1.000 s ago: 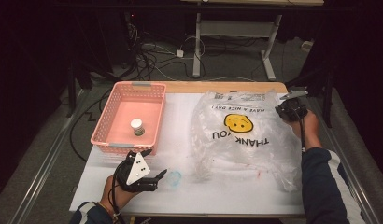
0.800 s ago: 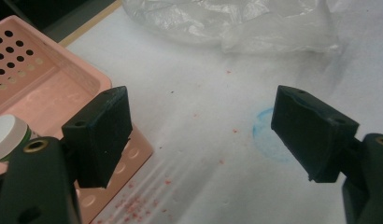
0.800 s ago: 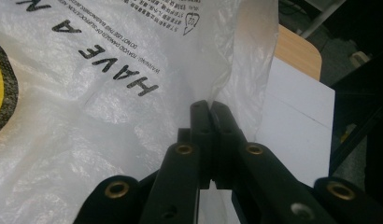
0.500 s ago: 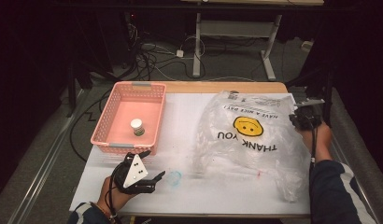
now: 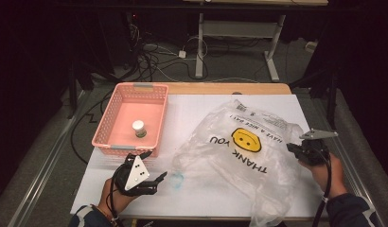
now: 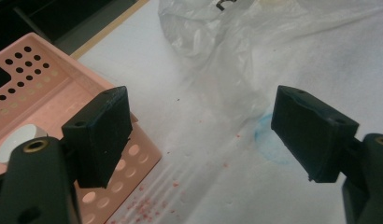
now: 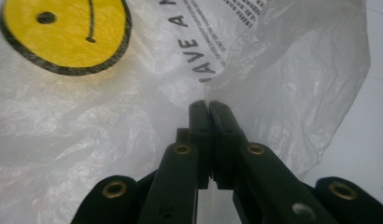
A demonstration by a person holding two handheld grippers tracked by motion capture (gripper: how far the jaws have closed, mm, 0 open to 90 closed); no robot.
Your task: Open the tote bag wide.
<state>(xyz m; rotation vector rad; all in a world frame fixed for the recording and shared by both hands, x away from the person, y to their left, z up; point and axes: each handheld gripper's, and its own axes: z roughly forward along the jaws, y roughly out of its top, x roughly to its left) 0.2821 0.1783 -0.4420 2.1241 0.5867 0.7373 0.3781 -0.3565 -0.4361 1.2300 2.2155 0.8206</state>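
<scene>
At table's right edge, right gripper [image 5: 296,149] pinches plastic bag [image 5: 244,142], dragged rightward since a second ago; left gripper [image 6: 199,133] gapes empty near pink basket [image 5: 109,124]

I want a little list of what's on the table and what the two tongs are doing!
table: white top
basket: pink basket, far left
in basket: small white jar
bag: clear smiley "THANK YOU" plastic bag, lying right of basket
left tongs: left tongs open, holding nothing
right tongs: right tongs shut on the bag's edge
</scene>
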